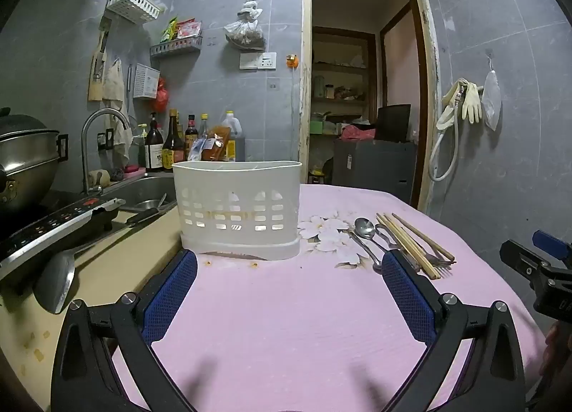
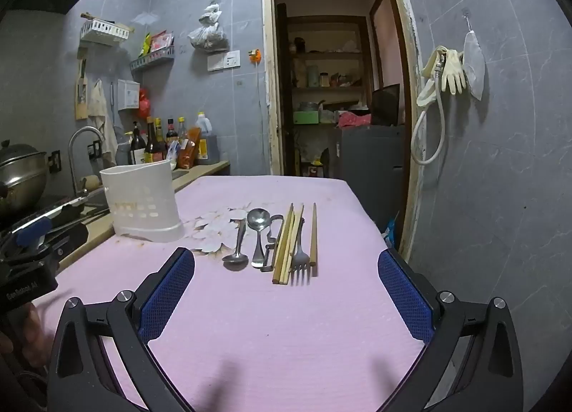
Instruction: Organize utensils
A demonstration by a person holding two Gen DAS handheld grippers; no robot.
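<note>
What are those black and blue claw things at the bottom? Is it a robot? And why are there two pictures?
No robot: a person holds two grabbing tools, each with its own camera. One picture looks along the left gripper, the other along the right gripper. Both have their jaws wide open and hold nothing. On the pink tablecloth stand a white utensil holder and a row of two spoons, a peeler, chopsticks and a fork, waiting to be sorted.

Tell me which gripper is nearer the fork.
Right. The right gripper faces the fork just ahead of it; the left gripper faces the white holder, fork off to its right.
</note>
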